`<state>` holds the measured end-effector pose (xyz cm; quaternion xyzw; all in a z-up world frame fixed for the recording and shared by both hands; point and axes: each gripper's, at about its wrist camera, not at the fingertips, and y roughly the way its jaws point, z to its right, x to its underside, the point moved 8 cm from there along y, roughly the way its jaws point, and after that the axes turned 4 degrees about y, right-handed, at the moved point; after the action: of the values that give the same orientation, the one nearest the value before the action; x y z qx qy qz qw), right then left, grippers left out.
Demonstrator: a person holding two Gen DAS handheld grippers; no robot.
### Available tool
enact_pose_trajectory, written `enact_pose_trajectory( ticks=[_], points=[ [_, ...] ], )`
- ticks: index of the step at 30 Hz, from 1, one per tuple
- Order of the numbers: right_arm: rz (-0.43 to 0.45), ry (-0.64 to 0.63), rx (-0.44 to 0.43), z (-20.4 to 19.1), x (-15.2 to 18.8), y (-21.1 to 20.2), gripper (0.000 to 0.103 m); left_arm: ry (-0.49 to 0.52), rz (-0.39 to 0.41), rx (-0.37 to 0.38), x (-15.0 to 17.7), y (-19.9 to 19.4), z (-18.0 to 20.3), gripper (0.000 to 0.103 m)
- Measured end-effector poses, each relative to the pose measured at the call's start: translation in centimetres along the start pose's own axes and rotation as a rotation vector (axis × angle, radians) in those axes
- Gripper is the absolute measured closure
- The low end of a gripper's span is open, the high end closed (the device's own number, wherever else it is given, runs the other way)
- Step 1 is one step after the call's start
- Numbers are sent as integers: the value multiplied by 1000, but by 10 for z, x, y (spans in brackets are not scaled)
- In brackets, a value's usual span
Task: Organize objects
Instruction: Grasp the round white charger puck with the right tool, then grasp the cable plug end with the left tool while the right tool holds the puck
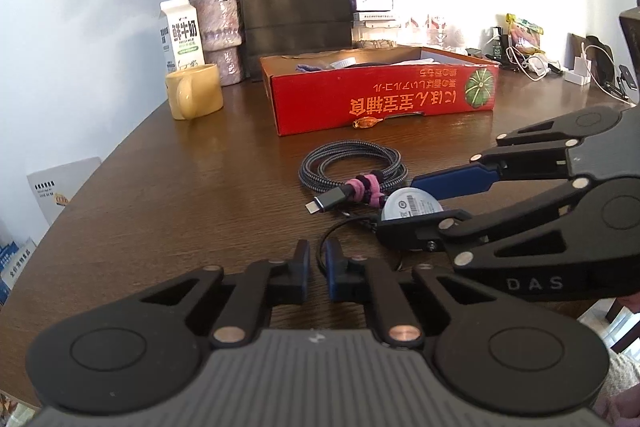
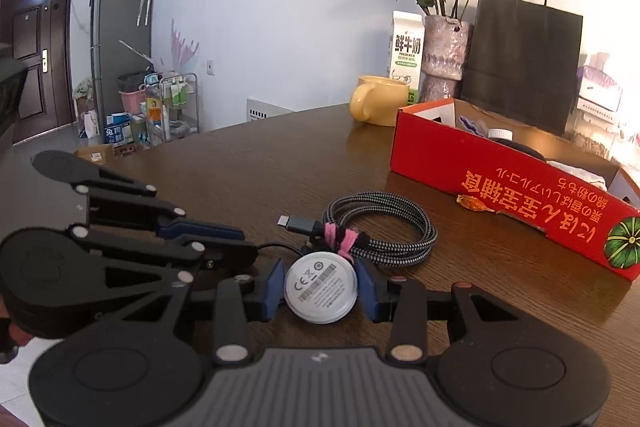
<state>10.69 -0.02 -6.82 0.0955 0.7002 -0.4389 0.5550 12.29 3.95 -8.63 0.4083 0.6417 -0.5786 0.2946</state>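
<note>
1. Nearest the right wrist camera, the right gripper (image 2: 320, 293) has its blue pads pressed on either side of a white round charger puck (image 2: 321, 290), which sits low over the brown table (image 2: 240, 179).
2. Just to the left, the left gripper (image 1: 316, 267) has its jaws almost fully together; a thin black cord (image 1: 326, 241) loops at the fingertips, and it seems pinched there, though the contact itself is hard to see.
3. Lift both hands together, judging by the layout, so the thin cord stays slack and does not tug the puck out of the pads.
4. Watch the braided cable coil (image 2: 384, 227), bound with a pink tie (image 2: 340, 239): it lies touching or just behind the puck and may drag along if the cord snags it.
5. Carry the puck far and to the right, toward the red cardboard box (image 2: 500, 179), which already holds several items.
6. Clear the near wall of the box before lowering, and keep away from the small orange wrapper (image 2: 474, 205) lying against it.
</note>
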Motion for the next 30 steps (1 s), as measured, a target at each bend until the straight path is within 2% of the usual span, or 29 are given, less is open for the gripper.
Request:
enact_pose_trajectory(
  ticks=[14, 23, 26, 30],
  points=[
    [51, 4, 85, 21, 5, -27, 65, 88, 31, -34, 2, -1, 13, 101],
    [79, 70, 145, 54, 4, -40, 65, 60, 20, -28, -1, -2, 12, 101],
    [83, 80, 152, 60, 4, -40, 65, 45, 41, -21, -6, -7, 11, 101],
    [85, 92, 162, 65, 5, -41, 65, -17, 39, 48, -16, -13, 17, 95]
  ],
)
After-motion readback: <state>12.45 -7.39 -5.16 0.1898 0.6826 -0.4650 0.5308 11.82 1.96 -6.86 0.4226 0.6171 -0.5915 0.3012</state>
